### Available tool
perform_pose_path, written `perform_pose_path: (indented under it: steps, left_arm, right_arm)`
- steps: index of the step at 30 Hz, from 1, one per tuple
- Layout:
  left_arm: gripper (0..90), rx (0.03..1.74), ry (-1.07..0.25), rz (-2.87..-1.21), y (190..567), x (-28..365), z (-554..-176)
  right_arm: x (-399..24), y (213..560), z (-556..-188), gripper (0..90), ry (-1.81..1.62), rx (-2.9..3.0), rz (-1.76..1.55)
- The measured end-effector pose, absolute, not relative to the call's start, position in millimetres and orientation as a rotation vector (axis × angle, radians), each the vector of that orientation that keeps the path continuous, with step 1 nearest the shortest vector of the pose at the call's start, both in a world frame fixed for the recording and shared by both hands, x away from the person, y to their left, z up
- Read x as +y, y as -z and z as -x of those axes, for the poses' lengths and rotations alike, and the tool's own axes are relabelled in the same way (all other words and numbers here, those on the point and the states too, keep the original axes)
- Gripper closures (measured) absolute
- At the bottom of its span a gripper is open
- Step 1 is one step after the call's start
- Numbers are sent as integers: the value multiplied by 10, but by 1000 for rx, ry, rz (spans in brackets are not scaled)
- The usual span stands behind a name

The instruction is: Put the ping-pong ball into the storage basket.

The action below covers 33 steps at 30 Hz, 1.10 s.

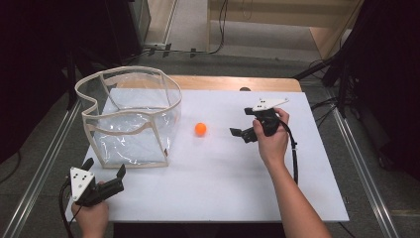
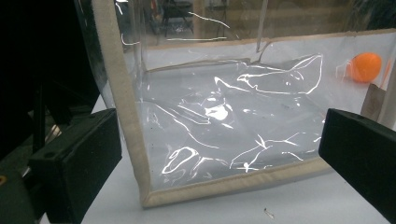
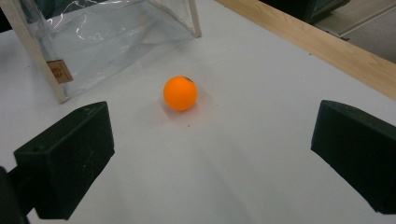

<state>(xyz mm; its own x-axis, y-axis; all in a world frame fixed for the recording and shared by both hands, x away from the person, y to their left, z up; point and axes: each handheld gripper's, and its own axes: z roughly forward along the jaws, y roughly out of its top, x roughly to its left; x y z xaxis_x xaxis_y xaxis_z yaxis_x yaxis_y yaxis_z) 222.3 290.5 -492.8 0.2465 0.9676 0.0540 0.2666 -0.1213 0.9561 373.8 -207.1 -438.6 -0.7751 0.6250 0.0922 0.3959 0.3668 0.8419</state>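
Note:
A small orange ball [image 1: 200,129] lies on the white tabletop [image 1: 223,183], between a clear plastic bag with beige trim [image 1: 130,145] and my right gripper [image 1: 239,121]. That gripper is open, its jaws turned toward the ball from the right, a short gap away. In the right gripper view the ball [image 3: 180,93] sits just ahead of the spread jaws of my right gripper [image 3: 210,154]. My left gripper [image 1: 105,166] stands open at the table's near left corner, facing the bag's front corner [image 2: 131,121]. The ball [image 2: 365,67] shows through the bag's clear walls. The bag stands upright and looks empty.
A bare wooden strip [image 1: 233,83] runs along the table's far edge. Metal rails [image 1: 44,163] flank the table on both sides. Black equipment and cables [image 1: 346,74] stand at the far right. White surface lies free in front of the ball.

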Motion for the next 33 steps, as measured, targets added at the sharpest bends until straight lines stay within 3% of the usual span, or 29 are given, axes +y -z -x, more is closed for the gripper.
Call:
perform_pose_path:
  steps: [33]
  left_arm:
    - [0,1182,-936,-1585,4929,2905,-2221]
  right_arm:
    - [-1694,4420,-4045,0,-1265,2518,-932]
